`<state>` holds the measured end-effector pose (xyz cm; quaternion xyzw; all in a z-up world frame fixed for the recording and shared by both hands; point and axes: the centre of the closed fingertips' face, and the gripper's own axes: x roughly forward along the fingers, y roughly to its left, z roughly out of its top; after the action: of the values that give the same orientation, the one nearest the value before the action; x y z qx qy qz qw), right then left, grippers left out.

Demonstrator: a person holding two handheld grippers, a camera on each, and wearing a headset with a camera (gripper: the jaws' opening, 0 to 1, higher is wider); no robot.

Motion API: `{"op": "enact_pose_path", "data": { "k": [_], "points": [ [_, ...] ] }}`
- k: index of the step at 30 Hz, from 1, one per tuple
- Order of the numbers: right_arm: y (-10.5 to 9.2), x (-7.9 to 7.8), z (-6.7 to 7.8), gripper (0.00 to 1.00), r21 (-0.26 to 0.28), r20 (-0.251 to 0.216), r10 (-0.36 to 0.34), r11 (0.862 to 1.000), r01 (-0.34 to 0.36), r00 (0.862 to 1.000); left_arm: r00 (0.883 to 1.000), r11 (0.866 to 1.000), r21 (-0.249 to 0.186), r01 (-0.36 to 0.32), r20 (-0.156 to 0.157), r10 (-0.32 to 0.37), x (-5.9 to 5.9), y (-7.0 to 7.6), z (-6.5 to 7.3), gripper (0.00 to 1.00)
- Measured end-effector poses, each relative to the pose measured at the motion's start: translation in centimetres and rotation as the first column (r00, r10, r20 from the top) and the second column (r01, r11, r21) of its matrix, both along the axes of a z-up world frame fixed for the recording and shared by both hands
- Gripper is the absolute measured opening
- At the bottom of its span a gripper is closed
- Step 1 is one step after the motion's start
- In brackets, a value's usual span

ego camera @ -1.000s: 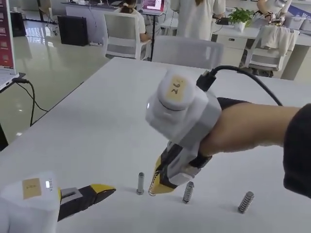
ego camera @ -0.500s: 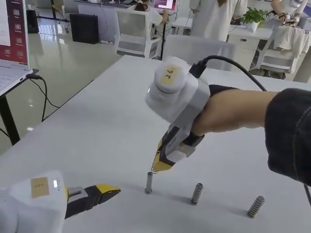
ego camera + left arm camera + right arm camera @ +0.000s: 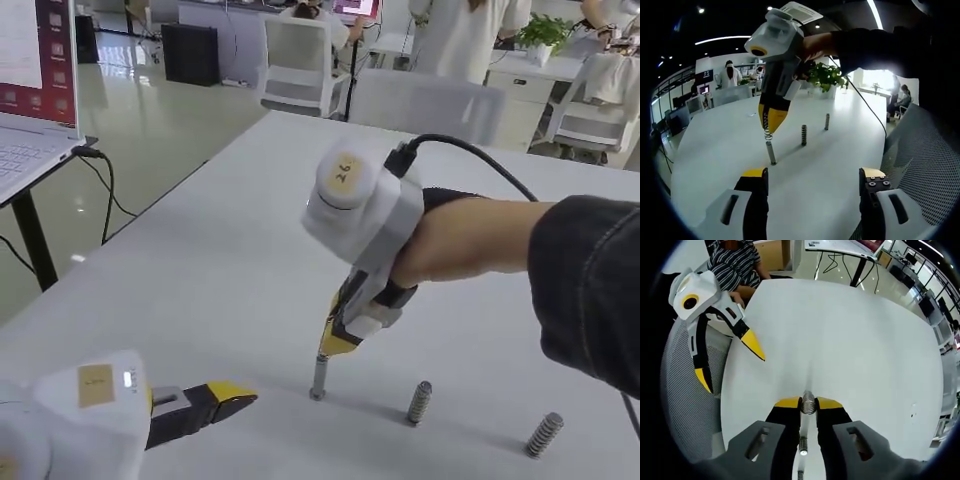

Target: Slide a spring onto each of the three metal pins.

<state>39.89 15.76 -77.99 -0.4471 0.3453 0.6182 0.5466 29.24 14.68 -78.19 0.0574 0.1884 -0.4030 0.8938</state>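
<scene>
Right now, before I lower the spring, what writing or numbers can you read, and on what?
"26": handwritten on the yellow sticker on top of the right gripper, whose jaws hold the spring.
Second sticker, on the left gripper: marks too faint to read.
Laptop screen at the left: text too blurred to read.

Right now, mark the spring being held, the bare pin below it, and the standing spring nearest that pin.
Held spring [image 3: 808, 404]: right gripper view, on its visible coils.
Bare pin [image 3: 319, 378]: head view, on the middle of its shaft.
Standing spring [image 3: 419, 402]: head view, on its middle coils.
</scene>
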Motion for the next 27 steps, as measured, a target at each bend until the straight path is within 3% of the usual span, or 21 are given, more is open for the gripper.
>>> {"op": "enact_pose_path", "data": {
  "k": [14, 27],
  "points": [
    [0.4, 0.3, -2.0, 0.13, -0.039, -0.006, 0.008, 0.999, -0.008, 1.0, 1.0, 1.0, -0.001, -0.009, -0.01, 0.009, -0.2, 0.5, -0.5, 0.7],
    [0.4, 0.2, -4.9, 0.13, -0.089, -0.021, 0.002, 0.996, -0.004, 1.0, 1.0, 1.0, -0.001, -0.015, -0.015, 0.015, -0.3, 0.7, -0.7, 0.7]
  ]
}}
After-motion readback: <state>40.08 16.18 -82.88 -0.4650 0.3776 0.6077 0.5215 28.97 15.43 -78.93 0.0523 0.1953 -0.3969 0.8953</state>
